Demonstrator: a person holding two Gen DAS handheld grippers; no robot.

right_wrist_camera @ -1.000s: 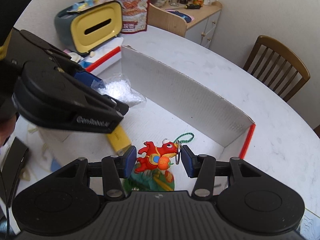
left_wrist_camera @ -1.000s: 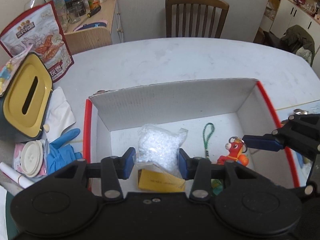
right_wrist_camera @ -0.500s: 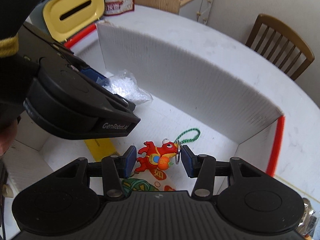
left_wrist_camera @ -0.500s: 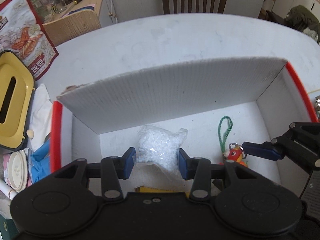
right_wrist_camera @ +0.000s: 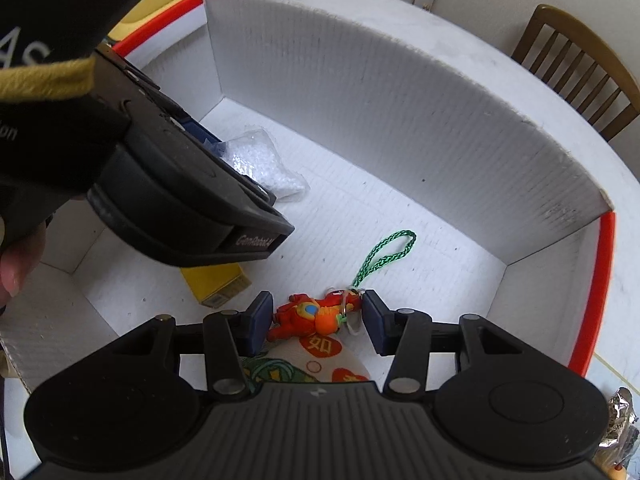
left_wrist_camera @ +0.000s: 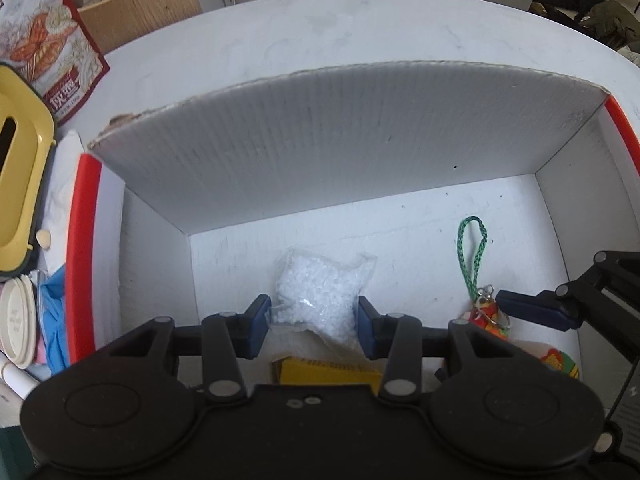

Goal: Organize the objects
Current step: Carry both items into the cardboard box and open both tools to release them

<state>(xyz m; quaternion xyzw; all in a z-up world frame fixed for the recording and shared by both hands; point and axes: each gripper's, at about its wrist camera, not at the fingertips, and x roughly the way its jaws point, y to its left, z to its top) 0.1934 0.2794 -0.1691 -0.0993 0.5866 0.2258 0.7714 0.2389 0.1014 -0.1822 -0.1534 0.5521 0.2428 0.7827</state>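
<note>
A white cardboard box (left_wrist_camera: 340, 140) with red rims lies open under both grippers. My left gripper (left_wrist_camera: 314, 326) is shut on a clear bag of white beads (left_wrist_camera: 316, 296), low inside the box near its floor. The right wrist view shows the same bag (right_wrist_camera: 256, 164) behind the left tool's black body. My right gripper (right_wrist_camera: 316, 320) is shut on a red toy keychain (right_wrist_camera: 308, 314), and its green cord (right_wrist_camera: 384, 252) trails on the box floor (right_wrist_camera: 420, 240). In the left wrist view the toy (left_wrist_camera: 486, 316) sits at the right, with a blue right finger (left_wrist_camera: 532, 308) beside it.
A yellow carton (right_wrist_camera: 216, 282) and a printed pouch (right_wrist_camera: 324, 352) lie on the box floor below the grippers. Left of the box are a yellow tissue holder (left_wrist_camera: 20, 168), a snack bag (left_wrist_camera: 52, 40), a blue glove (left_wrist_camera: 56, 320) and a white lid (left_wrist_camera: 16, 320). A chair (right_wrist_camera: 576, 68) stands behind.
Both grippers have sunk into the box with their loads and tipped more steeply down. The box walls now rise around them, and the green cord has come to lie on the floor.
</note>
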